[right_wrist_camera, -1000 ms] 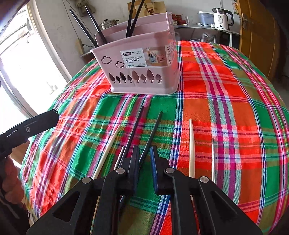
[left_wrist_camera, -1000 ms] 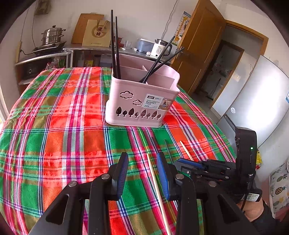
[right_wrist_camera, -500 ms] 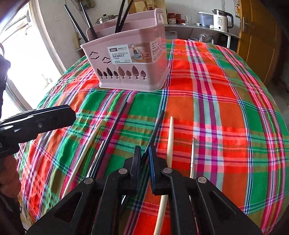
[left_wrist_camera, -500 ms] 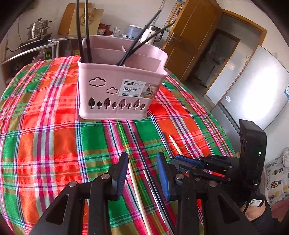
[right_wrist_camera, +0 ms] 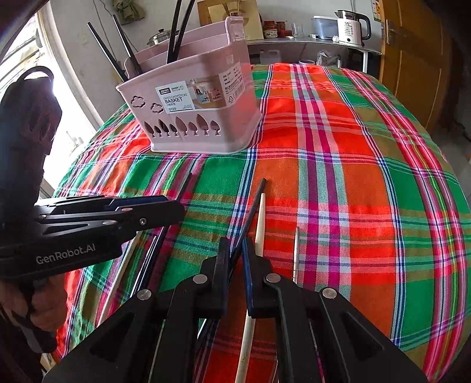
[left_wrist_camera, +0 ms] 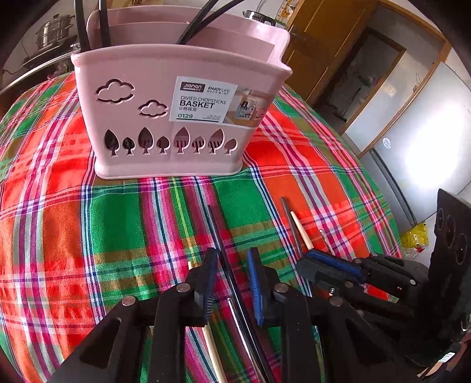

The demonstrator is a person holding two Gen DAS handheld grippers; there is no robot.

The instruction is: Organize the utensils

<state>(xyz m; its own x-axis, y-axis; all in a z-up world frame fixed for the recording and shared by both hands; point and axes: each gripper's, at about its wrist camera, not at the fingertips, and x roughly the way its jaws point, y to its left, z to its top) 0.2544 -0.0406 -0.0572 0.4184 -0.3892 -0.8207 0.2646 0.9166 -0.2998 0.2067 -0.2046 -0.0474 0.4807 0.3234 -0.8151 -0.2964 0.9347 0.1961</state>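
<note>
A pink divided chopstick basket (left_wrist_camera: 164, 117) (right_wrist_camera: 200, 117) stands on the plaid tablecloth with black chopsticks upright in it. Several loose chopsticks lie in front of it. My left gripper (left_wrist_camera: 231, 259) is open, low over the cloth, with a black chopstick (left_wrist_camera: 217, 229) lying between its fingers and a pale one (left_wrist_camera: 212, 347) beside it. My right gripper (right_wrist_camera: 235, 250) is nearly closed around another black chopstick (right_wrist_camera: 250, 212), whose tip points toward the basket. A pale wooden chopstick (right_wrist_camera: 259, 224) and a thin one (right_wrist_camera: 295, 250) lie just right of it.
The round table's edge (right_wrist_camera: 441, 235) drops off at the right. A counter with a kettle (right_wrist_camera: 351, 28) and a steel pot (left_wrist_camera: 54, 29) stands behind. A wooden door (left_wrist_camera: 323, 44) and a fridge (left_wrist_camera: 426, 132) are beside the table.
Both grippers moved forward and down toward the loose chopsticks. The left one now straddles a black chopstick. The right one stays narrowed around its black chopstick.
</note>
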